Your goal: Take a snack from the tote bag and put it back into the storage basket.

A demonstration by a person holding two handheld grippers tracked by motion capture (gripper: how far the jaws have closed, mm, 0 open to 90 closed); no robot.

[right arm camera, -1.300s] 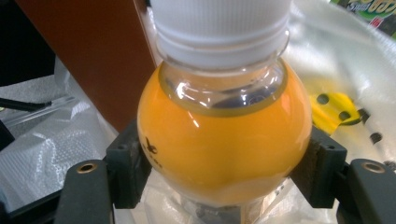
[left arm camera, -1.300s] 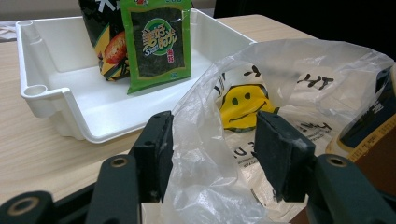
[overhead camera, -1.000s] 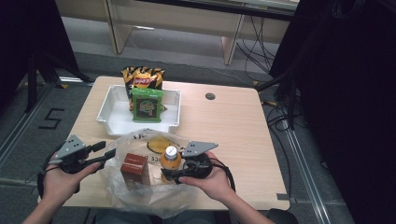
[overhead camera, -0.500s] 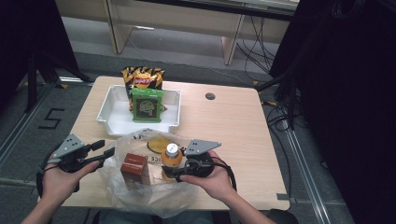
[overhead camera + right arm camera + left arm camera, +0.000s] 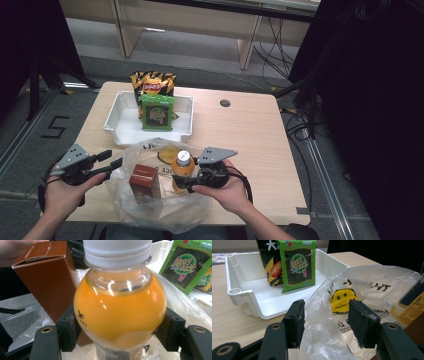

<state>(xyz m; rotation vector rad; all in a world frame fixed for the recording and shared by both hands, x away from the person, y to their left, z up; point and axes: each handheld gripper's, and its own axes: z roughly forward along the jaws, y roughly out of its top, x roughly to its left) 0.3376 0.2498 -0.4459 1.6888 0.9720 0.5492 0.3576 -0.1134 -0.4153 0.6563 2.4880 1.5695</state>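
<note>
High view, right gripper (image 5: 186, 181): your jaws pinched the orange juice bottle (image 5: 182, 170), one on each side of its body; the bottle stood upright inside the clear plastic bag (image 5: 150, 200).
High view, left gripper (image 5: 114, 161): your jaws stood spread at the bag's left edge; whether they touched the film I could not tell from here.
High view, brown box (image 5: 143, 181): upright in the bag, between your two grippers, just beside the bottle.
High view, white tray (image 5: 120, 129): beyond both sets of fingers, holding the green seaweed packet (image 5: 157, 113) and the chip bag (image 5: 152, 84) leaning upright.

Left gripper view, fingers (image 5: 362, 322): spread, with a fold of the bag (image 5: 322, 340) rising between them, close to the left pad, clear of the right one.
Left gripper view, tray (image 5: 237, 291): past your fingertips, with the seaweed packet (image 5: 298, 265) upright in it.

Right gripper view, fingers (image 5: 68, 332): both pads pressed on the bottle's (image 5: 120, 312) round orange shoulder; white cap above them.
Right gripper view, brown box (image 5: 47, 277): behind the left pad, tilted.
</note>
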